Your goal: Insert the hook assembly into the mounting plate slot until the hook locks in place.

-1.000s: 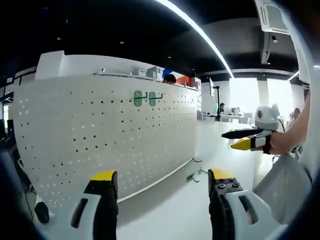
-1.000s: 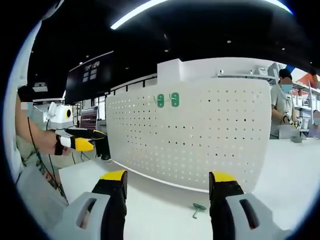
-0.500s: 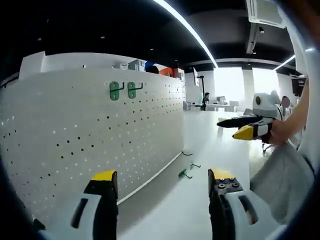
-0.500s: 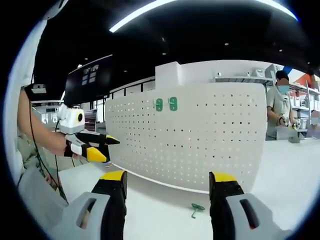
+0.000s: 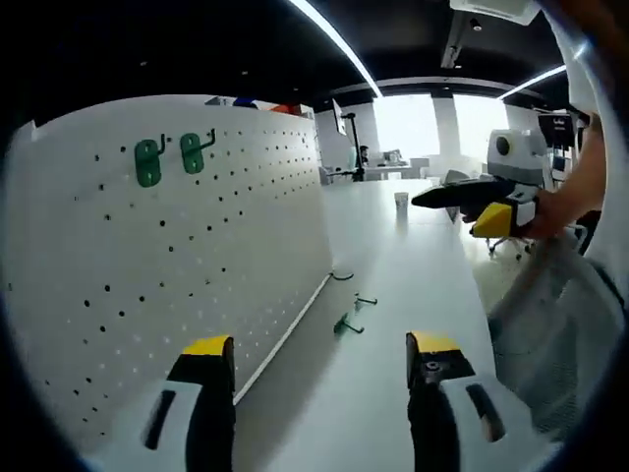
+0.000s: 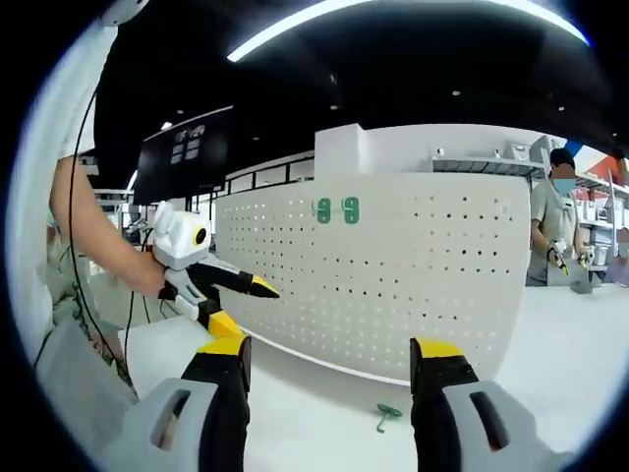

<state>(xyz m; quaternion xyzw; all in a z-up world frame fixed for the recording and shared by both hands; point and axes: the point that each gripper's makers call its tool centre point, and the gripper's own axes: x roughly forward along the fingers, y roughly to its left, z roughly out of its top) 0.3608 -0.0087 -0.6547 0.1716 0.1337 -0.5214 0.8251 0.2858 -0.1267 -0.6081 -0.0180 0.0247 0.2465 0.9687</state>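
A white perforated mounting board (image 6: 393,275) stood on the white table (image 6: 324,423), two green hooks (image 6: 336,209) already near its top edge. A loose green hook (image 6: 385,415) lay by its base, untouched. Left gripper (image 5: 319,354) and right gripper (image 6: 329,354) were spread, empty; insertion apparently remained.

Grey/white grippers, yellow-tipped black fingers (image 5: 209,346); light clothing.

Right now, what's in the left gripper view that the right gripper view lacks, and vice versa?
Left gripper view: a second small hook piece on the table past the nearer one, bright windows behind.

Right gripper view: a dark wall screen, a masked person past the pegboard's far edge.

Both: white pegboard carrying two green hooks, a loose green hook on the table, both grippers open.
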